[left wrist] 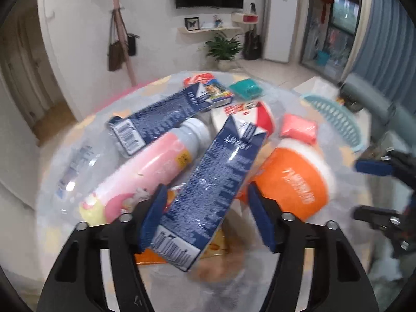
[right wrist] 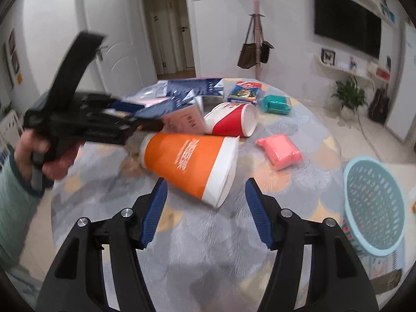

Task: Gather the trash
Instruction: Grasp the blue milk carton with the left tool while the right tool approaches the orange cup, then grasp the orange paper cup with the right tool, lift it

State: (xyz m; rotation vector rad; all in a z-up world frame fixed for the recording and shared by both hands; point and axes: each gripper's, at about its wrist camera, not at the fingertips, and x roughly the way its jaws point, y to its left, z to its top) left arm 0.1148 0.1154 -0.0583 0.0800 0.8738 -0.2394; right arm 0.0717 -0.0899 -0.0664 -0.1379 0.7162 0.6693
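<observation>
The dark blue carton (left wrist: 208, 192) lies between the blue pads of the left hand-held gripper (left wrist: 206, 217), low in the centre of the left wrist view. Its long axis runs from lower left to upper right, gabled top pointing up and right and barcode end toward the camera. The jaws stand spread; the left pad sits at the carton's edge, and a clear gap shows at the right pad. Around it lie a second blue carton (left wrist: 166, 114), a pink bottle (left wrist: 145, 174), an orange cup (left wrist: 288, 182) and a red-and-white cup (left wrist: 249, 119), crowded together.

In the right wrist view the right hand-held gripper (right wrist: 206, 213) is spread too, with nothing between its pads; the orange cup (right wrist: 192, 166) lies on its side just beyond, mouth toward lower right. Bare bench (right wrist: 197, 247) stretches below the cup. The light blue basket (right wrist: 374, 205) stands at the bench's right edge.
</observation>
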